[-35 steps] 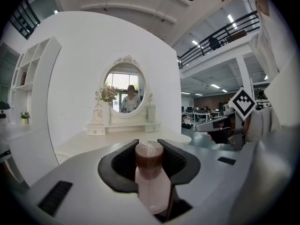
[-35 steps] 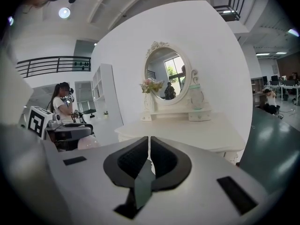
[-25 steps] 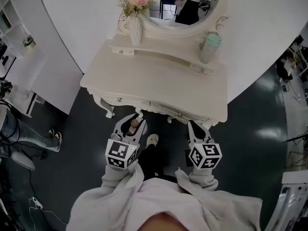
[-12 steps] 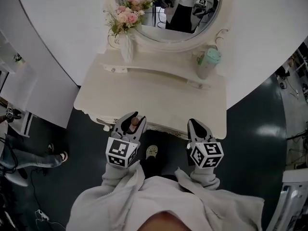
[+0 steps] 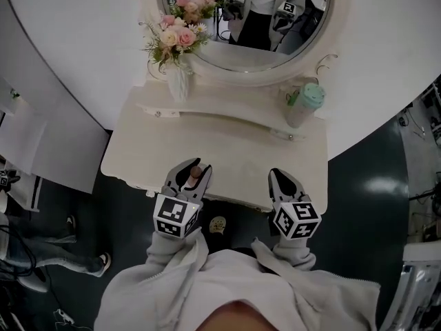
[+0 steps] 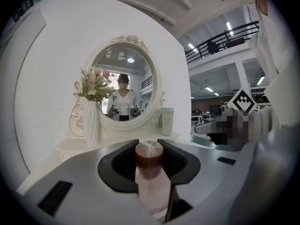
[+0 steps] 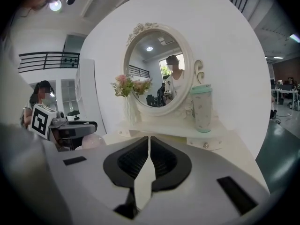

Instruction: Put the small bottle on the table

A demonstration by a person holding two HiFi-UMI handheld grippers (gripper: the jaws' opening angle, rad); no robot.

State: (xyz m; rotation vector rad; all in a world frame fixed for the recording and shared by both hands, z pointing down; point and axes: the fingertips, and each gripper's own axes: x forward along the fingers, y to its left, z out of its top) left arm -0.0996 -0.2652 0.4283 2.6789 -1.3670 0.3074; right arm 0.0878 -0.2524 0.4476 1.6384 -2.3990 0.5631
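Presently the left gripper has its fingers clenched on the small bottle at the bench front edge; released here, it could tip off. The right gripper has its fingers pressed together, empty.

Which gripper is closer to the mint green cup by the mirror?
Right. The right gripper is at the table's front edge, in line with the cup; the left gripper, holding the small bottle, is farther left.
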